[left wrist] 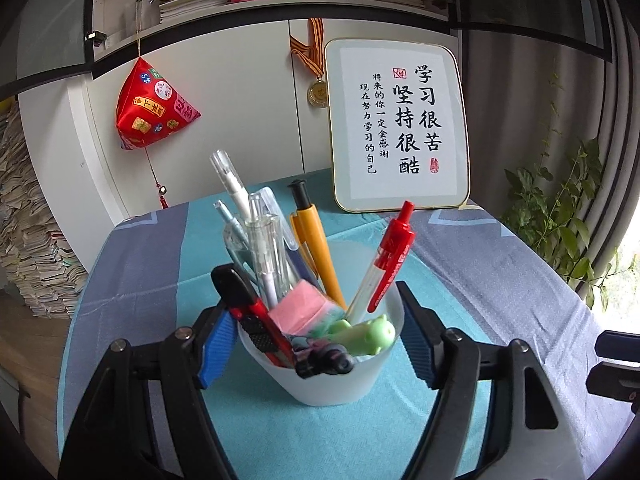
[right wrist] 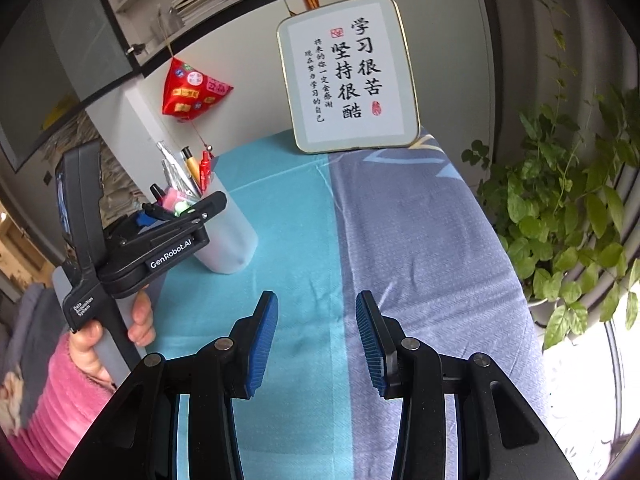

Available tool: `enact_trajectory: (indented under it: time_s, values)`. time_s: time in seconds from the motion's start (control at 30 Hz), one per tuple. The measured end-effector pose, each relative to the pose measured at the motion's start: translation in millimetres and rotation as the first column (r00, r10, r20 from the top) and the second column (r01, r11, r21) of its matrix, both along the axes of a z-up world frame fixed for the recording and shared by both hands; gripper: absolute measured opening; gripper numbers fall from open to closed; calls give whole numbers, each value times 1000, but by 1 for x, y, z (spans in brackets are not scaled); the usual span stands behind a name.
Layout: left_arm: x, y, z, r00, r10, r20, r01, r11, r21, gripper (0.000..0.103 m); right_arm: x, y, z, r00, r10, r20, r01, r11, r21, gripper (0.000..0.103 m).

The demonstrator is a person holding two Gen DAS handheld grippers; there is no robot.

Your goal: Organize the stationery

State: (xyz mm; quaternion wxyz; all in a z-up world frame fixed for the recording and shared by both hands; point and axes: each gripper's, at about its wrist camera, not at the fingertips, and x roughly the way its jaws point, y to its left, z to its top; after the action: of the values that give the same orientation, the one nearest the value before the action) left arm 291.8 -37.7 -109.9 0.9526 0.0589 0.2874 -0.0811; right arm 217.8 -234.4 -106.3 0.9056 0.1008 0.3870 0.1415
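A frosted white cup (left wrist: pixel 320 380) stands on the table, full of stationery: a red pen (left wrist: pixel 390 256), an orange pen (left wrist: pixel 316 248), clear pens (left wrist: pixel 266 248), a red utility knife (left wrist: pixel 252 316), a pink eraser (left wrist: pixel 298 308) and a green figure (left wrist: pixel 364 334). My left gripper (left wrist: pixel 318 344) is open, its blue pads on either side of the cup's rim with small gaps. The cup also shows in the right wrist view (right wrist: pixel 228 236) beside the left gripper (right wrist: pixel 172 232). My right gripper (right wrist: pixel 316 340) is open and empty over the cloth.
A blue and teal cloth (right wrist: pixel 400 240) covers the table. A framed calligraphy board (left wrist: pixel 400 124) leans at the back. A red pouch (left wrist: pixel 154 108) and a medal (left wrist: pixel 318 90) hang on the cabinet. A leafy plant (right wrist: pixel 568 216) stands to the right. Paper stacks (left wrist: pixel 28 232) sit left.
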Motion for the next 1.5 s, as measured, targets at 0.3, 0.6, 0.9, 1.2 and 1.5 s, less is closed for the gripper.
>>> enact_trajectory:
  time_s: [0.3,0.6,0.9,1.2,1.5]
  values:
    - [-13,3,3,1000,9,-5,-9,1000,21,99,-12,17,11,999,23,26,-23,999,-24,41]
    - [-68,23,16,990,128,61,-136,981,141,101,-40,18,32,999,-4,45,6,999,-50,41]
    - [-173,62,93,984,180,-8,-180,980,-82,102,-87,33,75,991,-48,122,60,993,-97,41]
    - [-260,56,119,970,219,106,-213,975,-64,102,-162,49,119,965,-62,255,100,986,-137,67]
    - [-319,60,133,963,218,160,-206,974,-92,102,-224,61,140,940,-63,334,122,980,-159,82]
